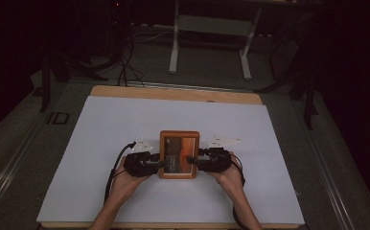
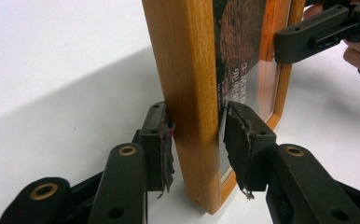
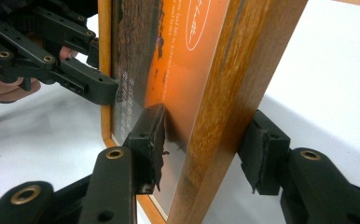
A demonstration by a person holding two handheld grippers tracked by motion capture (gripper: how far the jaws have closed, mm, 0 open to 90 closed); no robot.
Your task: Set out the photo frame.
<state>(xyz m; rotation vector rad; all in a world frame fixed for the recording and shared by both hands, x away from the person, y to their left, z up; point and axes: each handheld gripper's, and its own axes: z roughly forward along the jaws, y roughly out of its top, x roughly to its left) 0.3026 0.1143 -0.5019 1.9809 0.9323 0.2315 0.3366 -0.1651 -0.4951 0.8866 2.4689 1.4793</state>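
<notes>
We saw a white sheet (image 1: 125, 143) covering a wooden table (image 1: 173, 92) in a dim room, with grey carpet around it, dark cables (image 1: 125, 62) trailing on the floor behind, and the white legs of another desk (image 1: 175, 48) beyond.

Near the table's front edge stood a wooden picture frame (image 1: 178, 154), held between two hand-held grippers. Its glass covered a brown and orange print with small white writing and a white oval mark, too blurred for us to read.

The left gripper (image 1: 160, 163) straddled the frame's left rail: one pad touched the wood, the other sat just off the glass, so its jaws were not clamped. The right gripper (image 1: 192, 160) straddled the opposite rail; one pad met the glass, the other stood clear of the wood.
</notes>
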